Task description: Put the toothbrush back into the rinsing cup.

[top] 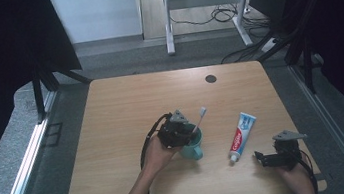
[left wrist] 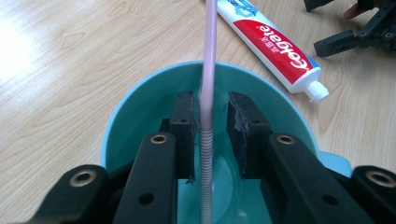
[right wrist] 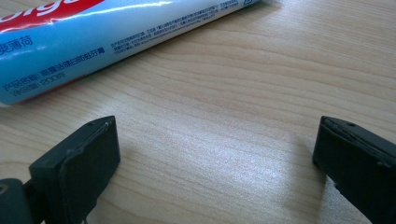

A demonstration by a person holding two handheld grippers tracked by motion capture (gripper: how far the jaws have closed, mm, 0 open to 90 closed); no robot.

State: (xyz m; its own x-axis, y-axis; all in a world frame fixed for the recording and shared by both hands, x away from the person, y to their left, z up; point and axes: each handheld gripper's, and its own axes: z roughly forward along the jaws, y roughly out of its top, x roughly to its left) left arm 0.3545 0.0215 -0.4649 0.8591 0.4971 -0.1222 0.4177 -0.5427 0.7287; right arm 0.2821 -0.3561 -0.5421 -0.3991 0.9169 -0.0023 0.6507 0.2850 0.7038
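Over the teal plastic cup [left wrist: 140, 107], the left gripper [left wrist: 210, 123] brackets a pale pink toothbrush [left wrist: 208, 70].
Its jaws are slightly apart, handle upright between them; the right gripper [right wrist: 215, 154], spread wide, idles beside the toothpaste tube [right wrist: 116, 42].

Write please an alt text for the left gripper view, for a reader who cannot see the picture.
The left gripper has its two black jaws around a pink toothbrush that stands in a teal cup; a small gap shows beside the handle, so a firm grip is uncertain. A red, white and blue toothpaste tube lies on the wooden table beyond the cup.
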